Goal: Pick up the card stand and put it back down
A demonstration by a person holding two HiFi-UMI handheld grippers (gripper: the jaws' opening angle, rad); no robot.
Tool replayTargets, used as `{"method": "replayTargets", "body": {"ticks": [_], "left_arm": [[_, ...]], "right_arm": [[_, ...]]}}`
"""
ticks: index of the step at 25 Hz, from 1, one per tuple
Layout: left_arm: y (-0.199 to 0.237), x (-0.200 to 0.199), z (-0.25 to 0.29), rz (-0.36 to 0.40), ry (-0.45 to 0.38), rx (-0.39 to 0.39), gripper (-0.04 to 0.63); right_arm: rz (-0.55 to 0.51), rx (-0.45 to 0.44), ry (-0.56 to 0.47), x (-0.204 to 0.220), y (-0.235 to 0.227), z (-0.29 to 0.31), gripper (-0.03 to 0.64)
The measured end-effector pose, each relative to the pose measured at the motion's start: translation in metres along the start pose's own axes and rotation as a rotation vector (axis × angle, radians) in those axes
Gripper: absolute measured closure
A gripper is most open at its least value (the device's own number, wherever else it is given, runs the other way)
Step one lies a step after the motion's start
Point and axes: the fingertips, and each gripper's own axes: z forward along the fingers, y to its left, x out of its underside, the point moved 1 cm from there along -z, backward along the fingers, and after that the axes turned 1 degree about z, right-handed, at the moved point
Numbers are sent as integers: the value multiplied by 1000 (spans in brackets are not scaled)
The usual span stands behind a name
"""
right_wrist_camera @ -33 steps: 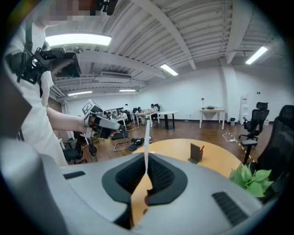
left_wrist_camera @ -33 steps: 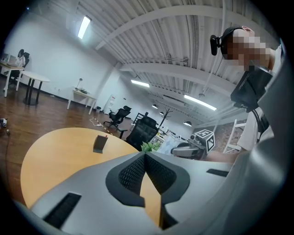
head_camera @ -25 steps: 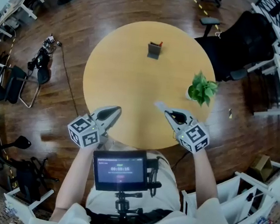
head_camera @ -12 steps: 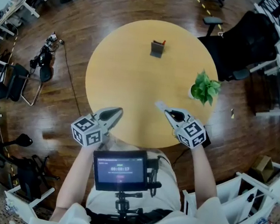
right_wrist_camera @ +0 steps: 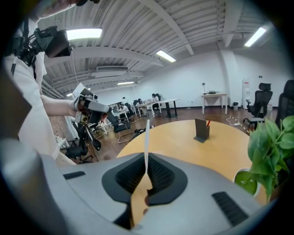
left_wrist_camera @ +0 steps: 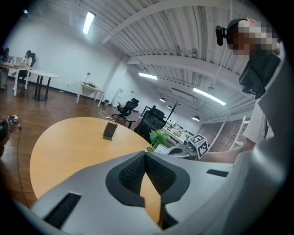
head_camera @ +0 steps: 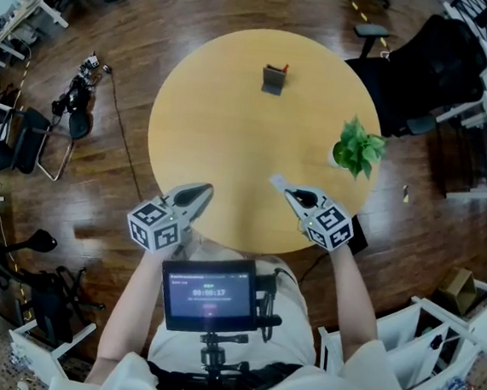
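Note:
The dark grey card stand (head_camera: pixel 273 80) stands upright on the far side of the round yellow table (head_camera: pixel 232 137), with something red at its right side. It shows small in the left gripper view (left_wrist_camera: pixel 109 131) and in the right gripper view (right_wrist_camera: pixel 201 130). My left gripper (head_camera: pixel 203 191) hovers over the table's near edge, its jaws shut with nothing between them (left_wrist_camera: pixel 146 155). My right gripper (head_camera: pixel 280 185) hovers to the right of it, shut (right_wrist_camera: pixel 146 158) on a thin white card (right_wrist_camera: pixel 147 137) seen edge-on. Both grippers are far from the stand.
A potted green plant (head_camera: pixel 357 149) sits at the table's right edge, close beyond my right gripper (right_wrist_camera: pixel 268 142). A black office chair (head_camera: pixel 428 62) stands behind the table at the right. A small monitor (head_camera: pixel 208 296) hangs at the person's chest. Chairs and gear stand on the wooden floor at the left.
Both grippers have sunk a little over the table's near edge, the right one more. The card stand has not moved.

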Motion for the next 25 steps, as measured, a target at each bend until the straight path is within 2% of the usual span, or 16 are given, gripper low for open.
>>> {"method": "replayTargets", "body": {"ticks": [15,25], "left_arm": [[29,17,9,-12,19,-50,600],[43,24,11,-1,40,-89,600]], "right_arm": [[-3,-53,74,42,-2,46,592],[12,-52,125,76,-12,72,591]]}}
